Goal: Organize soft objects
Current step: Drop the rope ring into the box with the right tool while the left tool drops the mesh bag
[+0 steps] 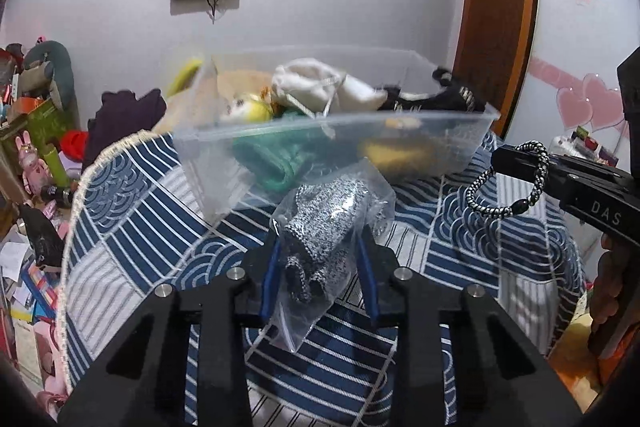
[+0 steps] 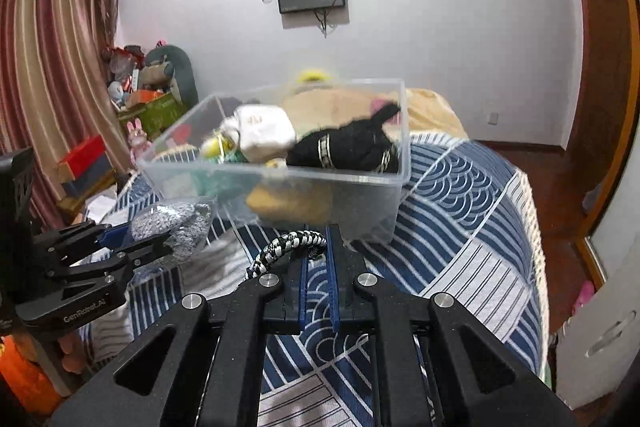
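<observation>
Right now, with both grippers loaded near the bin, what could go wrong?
The braided black-and-white bracelet merely hangs from the right gripper fingertips, so it may slip off. The slick clear bag of grey knit fabric could slide from the left gripper. The clear plastic bin is already heaped; additions may spill.

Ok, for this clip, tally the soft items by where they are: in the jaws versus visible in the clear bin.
Held, left gripper: 1, bagged grey knit item
Held, right gripper: 1, braided bracelet
Visible in clear bin: at least 5 (white, black, green, two yellowish)
Total: at least 7
</observation>
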A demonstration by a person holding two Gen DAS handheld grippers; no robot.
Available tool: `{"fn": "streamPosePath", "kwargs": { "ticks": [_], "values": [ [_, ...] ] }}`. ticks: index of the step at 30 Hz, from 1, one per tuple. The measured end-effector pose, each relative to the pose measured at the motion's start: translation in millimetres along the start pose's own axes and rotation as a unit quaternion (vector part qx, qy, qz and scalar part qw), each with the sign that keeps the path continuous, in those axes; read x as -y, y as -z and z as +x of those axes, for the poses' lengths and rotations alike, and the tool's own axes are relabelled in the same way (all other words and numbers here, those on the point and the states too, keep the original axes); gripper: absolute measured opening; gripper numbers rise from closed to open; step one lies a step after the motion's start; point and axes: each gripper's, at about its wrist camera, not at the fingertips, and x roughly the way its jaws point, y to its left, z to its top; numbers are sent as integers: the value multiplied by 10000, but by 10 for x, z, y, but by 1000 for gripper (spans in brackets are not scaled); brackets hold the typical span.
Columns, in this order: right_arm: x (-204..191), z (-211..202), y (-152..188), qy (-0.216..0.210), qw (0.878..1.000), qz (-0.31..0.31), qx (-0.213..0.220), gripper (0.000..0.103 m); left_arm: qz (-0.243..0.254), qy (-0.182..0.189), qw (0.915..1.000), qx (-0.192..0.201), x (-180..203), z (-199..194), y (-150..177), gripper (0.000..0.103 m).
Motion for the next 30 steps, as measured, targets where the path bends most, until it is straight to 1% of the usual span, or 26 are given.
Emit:
{"fn": "streamPosePath", "kwargs": {
  "ticks": [6, 8, 12, 14, 17, 19, 21, 24, 27, 28, 29, 30],
  "values": [
    [-98, -143, -192, 18, 9995, -107, 313, 7, 93, -51, 9990, 443, 53, -326, -151, 33],
    [-131, -146, -290, 21, 9990, -179, 410, 7, 86, -80, 9979, 639, 39, -408, -277, 33],
    [-226, -90, -498, 72, 9977, -389, 555, 7, 41, -56, 9963, 852, 31, -462, -467, 33],
    [-267, -28, -571, 82, 9973, -478, 556, 7, 71, -127, 9956, 923, 28, -437, -567, 33],
    [-299, 137, -674, 135, 9970, -599, 476, 7, 50, -135, 9960, 885, -4, -323, -674, 33],
    [-310, 276, -732, 225, 9967, -689, 375, 7, -15, -49, 9971, 760, -45, -182, -750, 33],
    [-300, 434, -769, 292, 9966, -738, 211, 7, -36, -50, 9979, 650, -75, -41, -809, 33],
    [-298, 599, -765, 454, 9952, -862, -37, 7, 12, -145, 9988, 469, -83, 182, -860, 33],
    [-290, 691, -673, 674, 9919, -1038, -277, 9, 106, -148, 9995, 244, -61, 379, -859, 34],
    [-285, 683, -648, 706, 9911, -1078, -323, 11, 143, -174, 9995, 214, -54, 414, -848, 34],
    [-285, 671, -619, 714, 9906, -1111, -354, 17, 191, -206, 9994, 190, -46, 440, -835, 35],
    [-287, 644, -572, 704, 9903, -1148, -353, 27, 225, -230, 9993, 179, -44, 454, -821, 36]
  ]
}}
